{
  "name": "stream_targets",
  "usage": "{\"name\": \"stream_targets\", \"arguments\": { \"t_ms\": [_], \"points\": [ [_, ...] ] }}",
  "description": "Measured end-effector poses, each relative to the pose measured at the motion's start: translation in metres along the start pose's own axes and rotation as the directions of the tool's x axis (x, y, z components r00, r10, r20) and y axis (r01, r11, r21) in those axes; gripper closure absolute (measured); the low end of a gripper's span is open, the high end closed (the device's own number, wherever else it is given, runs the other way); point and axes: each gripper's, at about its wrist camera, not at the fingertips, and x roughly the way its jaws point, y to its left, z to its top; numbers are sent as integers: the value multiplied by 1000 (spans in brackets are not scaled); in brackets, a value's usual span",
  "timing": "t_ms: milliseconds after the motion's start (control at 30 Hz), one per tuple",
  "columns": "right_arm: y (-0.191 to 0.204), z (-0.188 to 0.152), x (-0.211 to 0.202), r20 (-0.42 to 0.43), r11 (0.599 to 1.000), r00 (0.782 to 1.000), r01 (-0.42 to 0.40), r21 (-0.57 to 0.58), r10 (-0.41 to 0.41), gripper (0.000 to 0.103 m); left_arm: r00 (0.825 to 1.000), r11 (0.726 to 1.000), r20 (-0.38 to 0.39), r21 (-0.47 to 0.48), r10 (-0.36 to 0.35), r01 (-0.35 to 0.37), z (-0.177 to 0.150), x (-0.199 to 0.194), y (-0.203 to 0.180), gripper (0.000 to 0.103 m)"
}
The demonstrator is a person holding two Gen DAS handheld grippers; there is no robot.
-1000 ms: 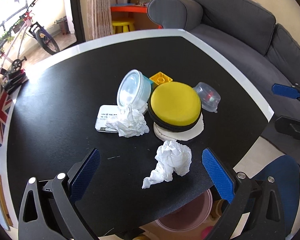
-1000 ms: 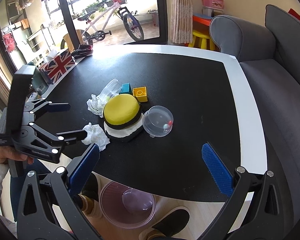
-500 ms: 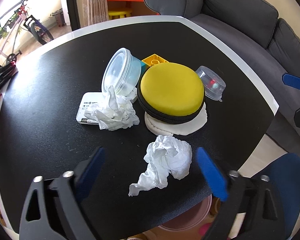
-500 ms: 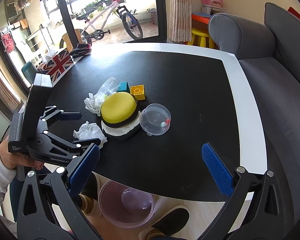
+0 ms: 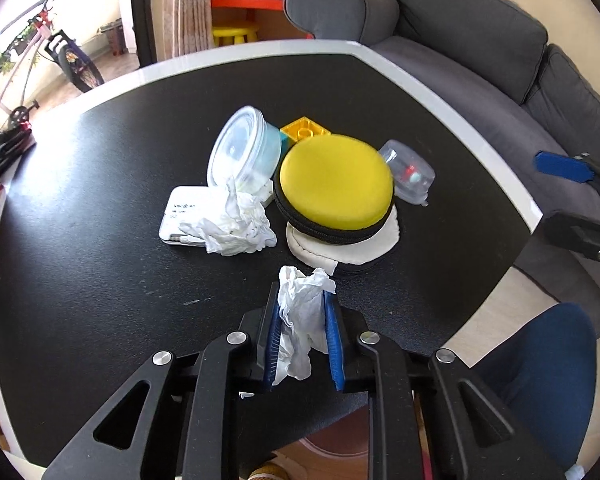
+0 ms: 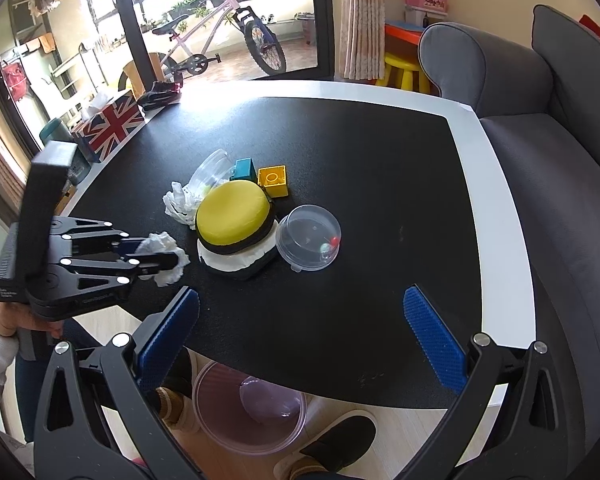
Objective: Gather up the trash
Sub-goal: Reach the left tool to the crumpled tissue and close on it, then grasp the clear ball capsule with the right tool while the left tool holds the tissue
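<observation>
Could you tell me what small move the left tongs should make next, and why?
Probably lift straight up. The left tongs have just been closing and now pinch the crumpled tissue between their pads, near the table edge; the bin waits on the floor below.

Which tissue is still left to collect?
On the black table, look left of the yellow case. The loose tissue lies over a white card, at the mouth of a tipped clear tub; the other wad is pinched in the left gripper.
</observation>
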Motion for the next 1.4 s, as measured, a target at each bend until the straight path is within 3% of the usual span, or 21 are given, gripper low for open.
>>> {"name": "stream_targets", "arguments": {
  "t_ms": [400, 700, 833, 900, 967, 1067, 1400],
  "points": [
    [-2, 16, 44, -74, 991, 995, 55, -120, -64, 3, 997, 1000, 77, -22, -1, 3, 7, -38, 7, 83],
    [8, 23, 88, -136, 943, 979, 101, -316, -151, 3, 997, 999, 81, -41, -10, 13, 4, -41, 16, 83],
    [16, 24, 99, -121, 914, 977, 117, -389, -176, 4, 997, 999, 78, -50, -12, 16, 3, -41, 22, 83],
    [19, 24, 102, -110, 901, 978, 119, -417, -180, 12, 997, 998, 78, -55, -13, 17, 2, -41, 24, 83],
    [19, 25, 105, -107, 896, 976, 126, -425, -188, 29, 997, 998, 76, -59, -12, 16, 1, -40, 26, 83],
    [19, 26, 112, -119, 891, 973, 128, -435, -198, 44, 997, 998, 73, -63, -13, 17, -1, -39, 27, 83],
    [10, 34, 95, -75, 929, 987, 109, -355, -145, 46, 996, 997, 82, -70, -16, 22, -2, -40, 28, 83]
  ]
}}
